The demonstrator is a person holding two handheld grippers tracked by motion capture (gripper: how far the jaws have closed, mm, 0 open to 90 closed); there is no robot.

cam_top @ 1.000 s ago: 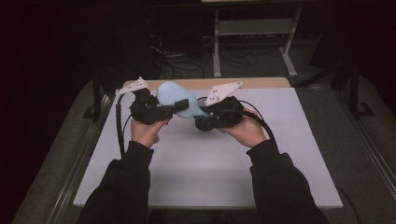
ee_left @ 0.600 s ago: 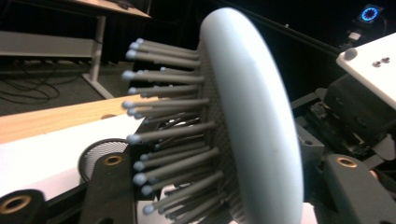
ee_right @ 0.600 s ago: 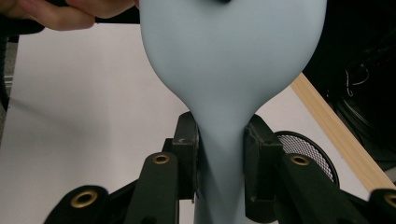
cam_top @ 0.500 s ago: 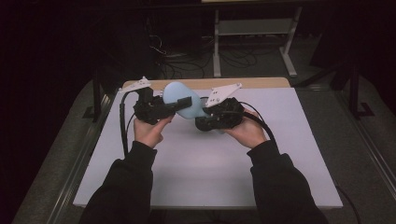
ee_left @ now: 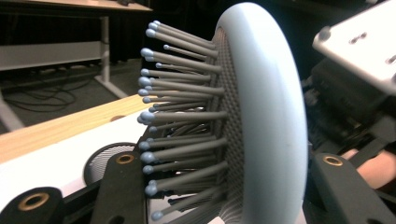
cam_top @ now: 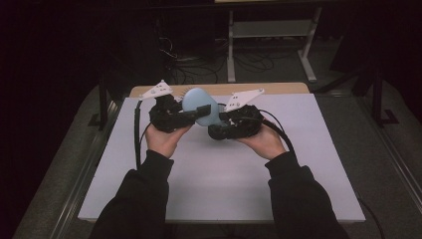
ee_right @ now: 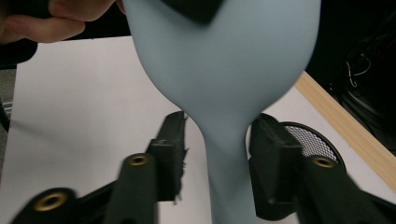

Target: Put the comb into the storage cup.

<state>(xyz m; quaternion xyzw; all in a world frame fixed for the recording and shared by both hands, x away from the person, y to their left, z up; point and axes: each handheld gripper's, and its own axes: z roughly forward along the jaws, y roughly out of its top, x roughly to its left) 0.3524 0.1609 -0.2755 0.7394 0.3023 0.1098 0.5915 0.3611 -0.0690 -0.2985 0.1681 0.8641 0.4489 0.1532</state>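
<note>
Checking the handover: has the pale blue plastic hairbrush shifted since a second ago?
No. The pale blue plastic hairbrush sits at the same spot before the table's wooden far edge, between both grippers.

No legible text, label, brand, number or sign appeared in any view. The pale blue hairbrush (cam_top: 199, 107), its back, its bristles and its handle, carried no marking. The grey plates on the tools showed holes but no lettering. The white sheet on the worktop (cam_top: 224, 169) was blank. The shelving at twelve o'clock in the high view was too dark and too small for any writing to be made out.
</note>
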